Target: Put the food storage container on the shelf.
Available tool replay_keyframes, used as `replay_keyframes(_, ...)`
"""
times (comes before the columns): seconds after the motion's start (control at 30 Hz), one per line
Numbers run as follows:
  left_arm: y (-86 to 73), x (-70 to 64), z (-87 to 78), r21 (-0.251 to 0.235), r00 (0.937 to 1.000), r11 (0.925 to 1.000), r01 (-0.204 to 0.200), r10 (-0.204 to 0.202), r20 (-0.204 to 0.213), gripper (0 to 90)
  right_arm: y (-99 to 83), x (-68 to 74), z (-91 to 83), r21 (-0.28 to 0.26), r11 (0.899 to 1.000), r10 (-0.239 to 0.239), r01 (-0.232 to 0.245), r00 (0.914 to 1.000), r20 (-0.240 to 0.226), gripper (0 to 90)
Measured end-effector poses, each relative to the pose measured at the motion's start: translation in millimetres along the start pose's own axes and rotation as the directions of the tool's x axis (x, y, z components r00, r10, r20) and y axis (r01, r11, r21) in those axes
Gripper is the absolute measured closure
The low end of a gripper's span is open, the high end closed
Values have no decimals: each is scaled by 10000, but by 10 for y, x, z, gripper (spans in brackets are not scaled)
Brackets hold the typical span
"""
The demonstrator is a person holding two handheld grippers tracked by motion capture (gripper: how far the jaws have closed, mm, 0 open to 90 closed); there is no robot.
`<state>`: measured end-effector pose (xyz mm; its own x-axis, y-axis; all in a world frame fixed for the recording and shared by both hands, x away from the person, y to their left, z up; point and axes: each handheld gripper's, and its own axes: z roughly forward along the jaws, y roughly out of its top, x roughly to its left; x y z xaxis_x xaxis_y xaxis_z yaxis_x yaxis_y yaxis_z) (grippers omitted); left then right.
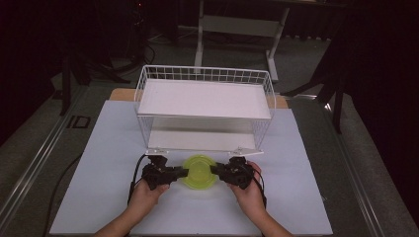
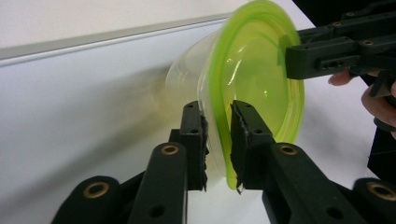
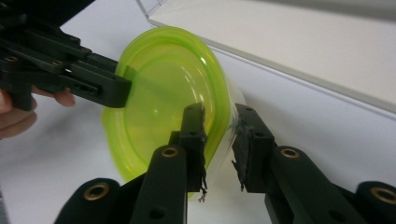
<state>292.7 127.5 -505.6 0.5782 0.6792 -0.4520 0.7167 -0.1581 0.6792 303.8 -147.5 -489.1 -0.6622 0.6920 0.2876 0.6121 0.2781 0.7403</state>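
A round clear tub with a lime-green lid (image 1: 199, 173) sits in front of the rack, between both grippers. My left gripper (image 1: 187, 172) grips its left rim and my right gripper (image 1: 212, 170) its right rim. In the left gripper view the jaws (image 2: 218, 135) close on the lid's edge and the clear wall, with the green lid (image 2: 254, 70) facing the right gripper's tip (image 2: 303, 60) across it. The right gripper view shows the same hold (image 3: 219, 140) on the lid (image 3: 159, 79), with the left gripper's tip (image 3: 112, 88) on the far rim. Whether the tub touches the table I cannot tell.
A white wire rack (image 1: 205, 101) with two flat shelves stands just behind the tub, its lower shelf (image 1: 200, 139) open to the front. A pale mat (image 1: 99, 163) covers the table. Cables trail from both grippers toward the person.
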Motion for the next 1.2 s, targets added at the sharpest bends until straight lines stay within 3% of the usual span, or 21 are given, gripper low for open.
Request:
replay_keyframes(0.03, -10, -6, -7, -53, 10000, 10000, -9, 9, -85, 814, -8, 18, -12, 10, 10000, -26, 26, 10000, -50, 796)
replay_keyframes(0.07, -31, -24, -5, -57, 9989, 9994, -341, 339, -324, 814, -8, 18, -12, 10, 10000, -26, 26, 10000, -50, 796)
replay_keyframes(0.1, -52, -28, -2, -124, 9987, 9991, -396, 391, -338, 815, -21, 32, -12, 42, 10000, -65, 65, 10000, 47, 798)
replay_keyframes(0.17, -69, -31, 0, -251, 9995, 9995, -198, 192, -262, 816, -32, 20, -12, -4, 10000, 54, -54, 10000, -24, 800)
replay_keyframes(0.27, -37, -46, -16, -261, 9993, 9994, -235, 227, -311, 816, 2, 32, -36, -84, 9999, 61, -60, 10000, 53, 800)
replay_keyframes(0.47, 170, -83, -125, -835, 9997, 9963, -222, 216, -74, 817, 169, 45, -139, -615, 9981, -2, 12, 9999, 154, 799)
replay_keyframes(0.53, 251, -102, -152, -971, 9993, 9946, -371, 359, -140, 817, 288, 41, -189, -882, 9960, -111, 133, 9996, 253, 798)
replay_keyframes(0.73, 425, -110, -181, -1224, 9980, 9909, -559, 520, -348, 818, 415, 8, -207, -1171, 9930, -85, 134, 9991, 418, 797)
replay_keyframes(0.8, 495, -85, -143, -1266, 9965, 9896, -681, 614, -566, 818, 472, -38, -165, -1232, 9924, 19, 52, 9984, 574, 795)
replay_keyframes(1.2, 483, 143, 127, -1397, 9963, 9876, -720, 647, -565, 817, 450, -221, 60, -1063, 9942, 252, -132, 9934, 1123, 794)
